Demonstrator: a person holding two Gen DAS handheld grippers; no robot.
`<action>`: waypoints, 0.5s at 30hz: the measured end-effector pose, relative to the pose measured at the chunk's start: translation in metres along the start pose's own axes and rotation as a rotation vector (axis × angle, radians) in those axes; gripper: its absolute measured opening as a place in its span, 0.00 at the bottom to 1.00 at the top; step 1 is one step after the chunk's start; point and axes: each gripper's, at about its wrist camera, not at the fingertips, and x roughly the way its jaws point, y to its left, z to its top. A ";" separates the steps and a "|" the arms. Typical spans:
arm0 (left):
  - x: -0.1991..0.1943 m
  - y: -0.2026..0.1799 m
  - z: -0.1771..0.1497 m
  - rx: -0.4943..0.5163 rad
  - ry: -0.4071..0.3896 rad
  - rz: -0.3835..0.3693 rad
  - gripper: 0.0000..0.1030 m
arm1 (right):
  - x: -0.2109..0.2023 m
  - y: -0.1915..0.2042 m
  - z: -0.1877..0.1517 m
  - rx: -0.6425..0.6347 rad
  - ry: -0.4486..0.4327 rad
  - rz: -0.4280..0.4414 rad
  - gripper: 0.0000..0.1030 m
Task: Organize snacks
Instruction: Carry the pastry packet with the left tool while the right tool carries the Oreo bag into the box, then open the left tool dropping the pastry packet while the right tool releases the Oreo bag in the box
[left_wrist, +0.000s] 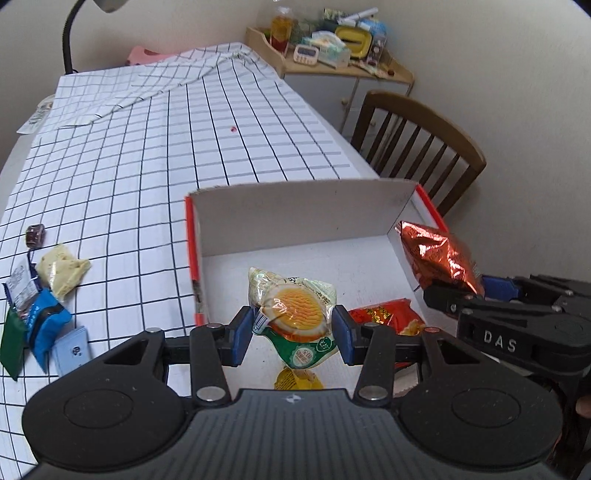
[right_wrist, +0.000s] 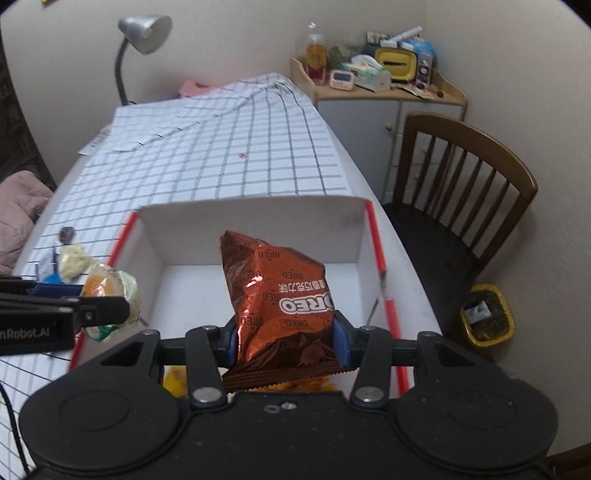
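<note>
- Checked cloth (left_wrist: 147, 155) covers the table (left_wrist: 364, 166), white with dark grid lines, bunched into folds at the far end; one small red spot (left_wrist: 233, 129) sits mid-cloth.
- Beyond the table: one gooseneck lamp (right_wrist: 142, 35) at the far left, one wooden chair (right_wrist: 465, 177) on the right, one cluttered cabinet (right_wrist: 380, 110) in the corner, one yellow bin (right_wrist: 487, 319) on the floor by the chair.
- One open cardboard box (left_wrist: 303, 218), white inside with red edges, stands on the near part of the table; its far wall rises upright between both claws and the bare cloth behind.
- Inside the box, on its floor: one red packet (left_wrist: 388, 317) and one yellow packet (left_wrist: 297, 380), both partly hidden under the left claw.
- Left of the box, loose on the cloth: one pale packet (left_wrist: 62, 271), one small dark sweet (left_wrist: 35, 234), one blue packet (left_wrist: 46, 321), one green packet (left_wrist: 13, 339), plus a few smaller wrappers I cannot count surely.
- Left claw (left_wrist: 293, 328) reaches forward above the box's near half, blue pads pinching one clear-wrapped orange pastry packet (left_wrist: 295, 310) at both sides.
- Right claw (right_wrist: 284, 339) is level beside it, over the box's right half, pinching one copper Oreo bag (right_wrist: 277, 295) near its bottom seam; the bag stands upright, print upside down.
</note>
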 end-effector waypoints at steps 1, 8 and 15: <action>0.006 -0.001 0.001 0.001 0.013 0.003 0.44 | 0.005 -0.001 0.000 -0.004 0.009 -0.007 0.44; 0.042 -0.004 0.005 0.012 0.069 0.028 0.44 | 0.039 0.003 0.005 -0.057 0.068 -0.029 0.44; 0.068 -0.011 0.004 0.052 0.101 0.052 0.43 | 0.059 0.015 0.004 -0.137 0.096 -0.050 0.45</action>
